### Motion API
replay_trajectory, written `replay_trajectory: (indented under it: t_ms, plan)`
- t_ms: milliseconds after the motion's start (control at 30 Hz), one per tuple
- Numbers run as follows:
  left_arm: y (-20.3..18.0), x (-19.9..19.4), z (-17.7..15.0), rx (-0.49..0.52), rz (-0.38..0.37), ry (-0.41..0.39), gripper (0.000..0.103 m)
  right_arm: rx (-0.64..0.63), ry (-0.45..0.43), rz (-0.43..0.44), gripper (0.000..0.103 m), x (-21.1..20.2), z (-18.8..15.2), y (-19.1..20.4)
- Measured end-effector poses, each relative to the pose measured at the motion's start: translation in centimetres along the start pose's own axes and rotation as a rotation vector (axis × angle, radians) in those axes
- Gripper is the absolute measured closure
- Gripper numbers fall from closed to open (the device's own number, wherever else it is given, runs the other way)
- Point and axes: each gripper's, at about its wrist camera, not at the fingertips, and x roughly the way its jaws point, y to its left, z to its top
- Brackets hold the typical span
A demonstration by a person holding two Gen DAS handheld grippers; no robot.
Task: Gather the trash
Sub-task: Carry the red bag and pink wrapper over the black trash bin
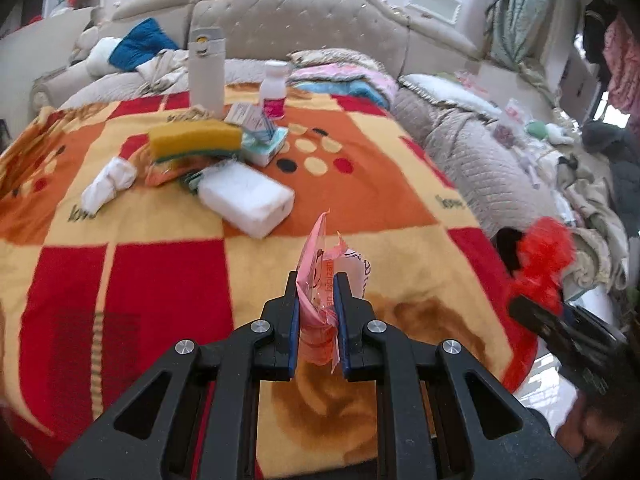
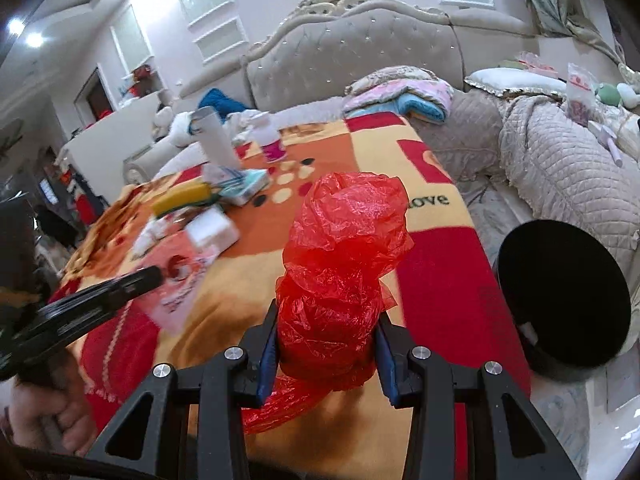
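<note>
We are clamping our left gripper (image 1: 317, 312) nearly closed on a crumpled pink snack wrapper (image 1: 320, 280), while our right gripper (image 2: 326, 344) is squeezing a bunched red plastic bag (image 2: 340, 264) above the patterned fleece blanket (image 1: 160, 264).

A crumpled pink wrapper (image 1: 318, 284) with orange print stands upright, pinched between the pads of the left gripper (image 1: 318, 312), its torn top edge poking above them, held over the patterned blanket (image 1: 160, 264) on the bed. A scrunched red plastic bag (image 2: 340, 264), thin and glossy, bulges up out of the right gripper (image 2: 326, 346), squeezed at its lower part, with a loose tail hanging below. A round black bin (image 2: 560, 300) sits just beside the bed's right edge, its mouth tilted toward the camera.
</note>
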Motion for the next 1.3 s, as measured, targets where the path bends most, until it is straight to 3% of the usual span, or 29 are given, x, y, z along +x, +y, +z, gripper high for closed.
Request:
replay_trajectory:
  t_ms: [233,867,1167,1300]
  plan:
    - [-1.6,-1.9,-2.2,0.052,0.08,0.002,0.09,-0.055,0.028,0.019,0.063,-2.1,-3.2,2.5]
    - [-3.7,-0.5,-2.1,0.102,0.094,0.028,0.09,0.001,0.002,-0.024,0.063,-3.1,-3.6,-0.5]
    - [-7.5,1.3,-0.7,0.15,0.061,0.03,0.09,0.054,-0.036,-0.08,0.063,-5.3,-2.8,-5.6]
    - [-9.9,2.1,0.5,0.165,-0.019,0.034,0.09,0.054,-0.046,-0.137,0.063,-6.4,-2.0,-8.2]
